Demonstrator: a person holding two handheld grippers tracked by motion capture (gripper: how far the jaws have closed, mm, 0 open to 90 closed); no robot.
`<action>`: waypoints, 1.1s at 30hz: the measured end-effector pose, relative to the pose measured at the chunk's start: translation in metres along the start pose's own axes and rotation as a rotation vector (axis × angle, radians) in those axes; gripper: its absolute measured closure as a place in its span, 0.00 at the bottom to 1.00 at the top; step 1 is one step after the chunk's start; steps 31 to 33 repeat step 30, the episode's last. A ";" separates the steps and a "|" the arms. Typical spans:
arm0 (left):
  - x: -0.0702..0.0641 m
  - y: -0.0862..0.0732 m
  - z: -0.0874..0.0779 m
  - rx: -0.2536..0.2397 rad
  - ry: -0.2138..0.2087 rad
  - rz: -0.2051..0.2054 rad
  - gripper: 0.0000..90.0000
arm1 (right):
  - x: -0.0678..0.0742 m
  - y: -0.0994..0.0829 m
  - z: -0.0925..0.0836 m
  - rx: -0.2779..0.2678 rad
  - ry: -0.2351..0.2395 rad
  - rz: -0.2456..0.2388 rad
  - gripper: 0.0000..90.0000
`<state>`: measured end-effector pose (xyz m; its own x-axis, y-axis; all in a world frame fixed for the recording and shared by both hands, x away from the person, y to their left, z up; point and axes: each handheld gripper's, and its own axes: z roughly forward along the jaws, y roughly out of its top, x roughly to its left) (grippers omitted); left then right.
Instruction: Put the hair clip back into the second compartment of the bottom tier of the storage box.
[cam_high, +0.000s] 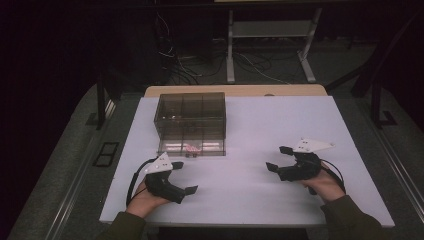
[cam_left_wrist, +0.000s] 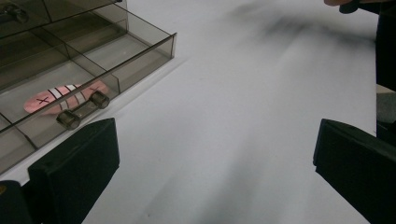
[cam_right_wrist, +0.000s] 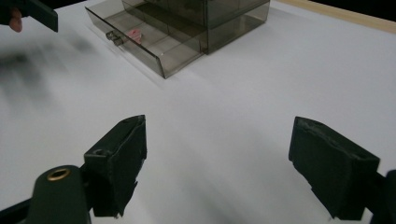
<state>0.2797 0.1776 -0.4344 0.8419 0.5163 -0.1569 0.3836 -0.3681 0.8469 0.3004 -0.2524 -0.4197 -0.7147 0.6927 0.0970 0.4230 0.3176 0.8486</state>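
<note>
White table (cam_high: 280, 120) is bare between the two open, empty grippers – left gripper (cam_high: 182, 177) sits just before the pulled-out drawer (cam_left_wrist: 84, 70) holding a pink item (cam_left_wrist: 60, 97), right gripper (cam_high: 277, 159) well aside – so approach the handle (cam_left_wrist: 84, 109) slowly and squarely.
</note>
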 end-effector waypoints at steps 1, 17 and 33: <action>0.000 0.000 0.000 0.000 0.001 -0.002 0.00 | 0.000 -0.002 -0.002 0.003 -0.005 -0.002 0.20; 0.000 0.000 -0.001 0.000 0.001 -0.002 0.00 | -0.005 -0.033 -0.030 -0.005 -0.050 0.016 0.18; 0.000 0.000 -0.001 0.005 0.005 0.003 0.00 | -0.010 -0.044 -0.042 -0.008 -0.071 0.029 0.18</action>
